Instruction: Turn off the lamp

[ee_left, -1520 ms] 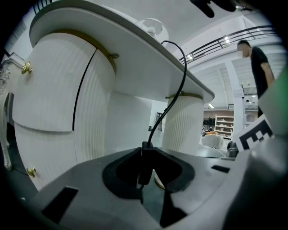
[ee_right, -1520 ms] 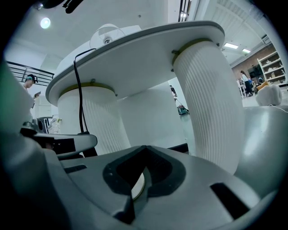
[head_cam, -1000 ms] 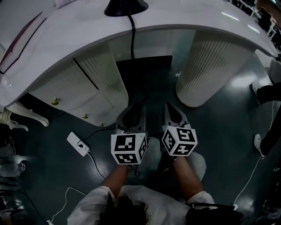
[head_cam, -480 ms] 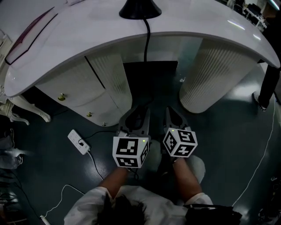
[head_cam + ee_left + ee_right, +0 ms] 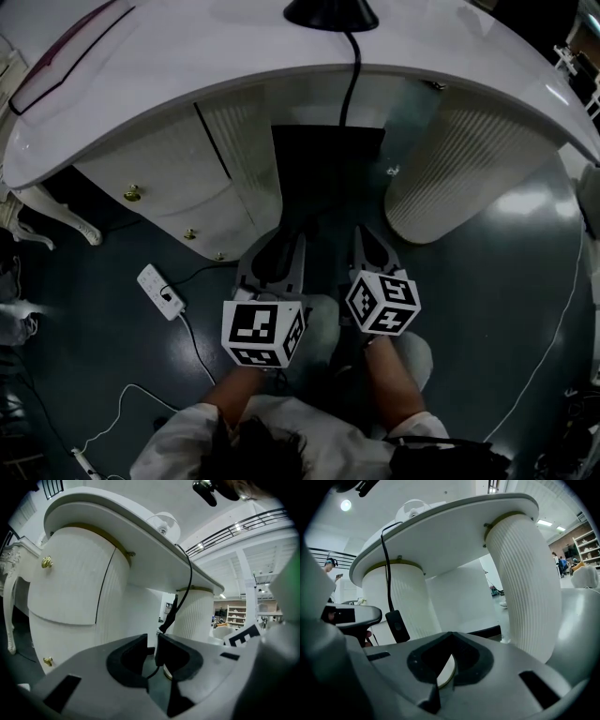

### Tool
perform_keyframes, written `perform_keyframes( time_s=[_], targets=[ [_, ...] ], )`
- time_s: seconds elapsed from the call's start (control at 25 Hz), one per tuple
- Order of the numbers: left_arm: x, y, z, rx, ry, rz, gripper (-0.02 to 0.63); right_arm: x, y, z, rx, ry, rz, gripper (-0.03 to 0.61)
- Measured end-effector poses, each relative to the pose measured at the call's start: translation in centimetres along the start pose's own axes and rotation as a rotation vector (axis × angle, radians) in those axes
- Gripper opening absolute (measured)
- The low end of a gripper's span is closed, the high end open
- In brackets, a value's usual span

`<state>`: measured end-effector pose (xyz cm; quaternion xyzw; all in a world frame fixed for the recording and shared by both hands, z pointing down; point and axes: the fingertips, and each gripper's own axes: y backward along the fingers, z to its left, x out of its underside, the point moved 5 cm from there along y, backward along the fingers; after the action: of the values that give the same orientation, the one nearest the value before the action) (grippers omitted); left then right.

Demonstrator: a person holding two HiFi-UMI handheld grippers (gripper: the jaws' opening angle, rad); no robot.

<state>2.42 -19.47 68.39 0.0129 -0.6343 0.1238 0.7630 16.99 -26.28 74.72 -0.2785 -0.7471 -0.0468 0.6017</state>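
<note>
Fingertips (image 5: 137, 643) of my left gripper (image 5: 151, 641) stand a narrow slit apart, matte black rubber pads in smooth grey shells, with nothing pinched; only a thin dark cord shows beyond the gap. My right gripper (image 5: 451, 644) has its black pads meeting at the tips, holding nothing. Both point nearly level into the knee-hole of the desk (image 5: 187, 75), low over the glossy dark floor (image 5: 487, 281). Past them hangs a small black rectangular switch (image 5: 397, 625) on the lamp's cord (image 5: 349, 75), clear of both grippers. Round, finely fluted white pedestals (image 5: 525, 588) flank it, the left one carrying round brass knobs (image 5: 46, 562). Above curves the smooth, shiny white desktop. On it, well apart from my grippers, sits the lamp (image 5: 331, 11), its base a black dome near the far edge.
</note>
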Motion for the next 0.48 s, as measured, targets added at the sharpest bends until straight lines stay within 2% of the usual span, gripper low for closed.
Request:
perform_keyframes(
  time_s=[0.12, 0.32, 0.48],
  targets=[
    [1.0, 0.2, 1.0, -0.017, 0.006, 0.023, 0.081, 0.3, -0.4, 0.4, 0.002, 0.011, 0.009, -0.002],
    [2.5, 0.3, 2.6, -0.043, 0.046, 0.046, 0.010, 0.4, -0.8, 1.3, -0.002, 0.022, 0.014, -0.002],
    [3.3, -0.1, 3.5, -0.026, 0.077, 0.065, 0.009, 0.7, -0.9, 1.9, 0.004, 0.011, 0.016, -0.002]
  ],
)
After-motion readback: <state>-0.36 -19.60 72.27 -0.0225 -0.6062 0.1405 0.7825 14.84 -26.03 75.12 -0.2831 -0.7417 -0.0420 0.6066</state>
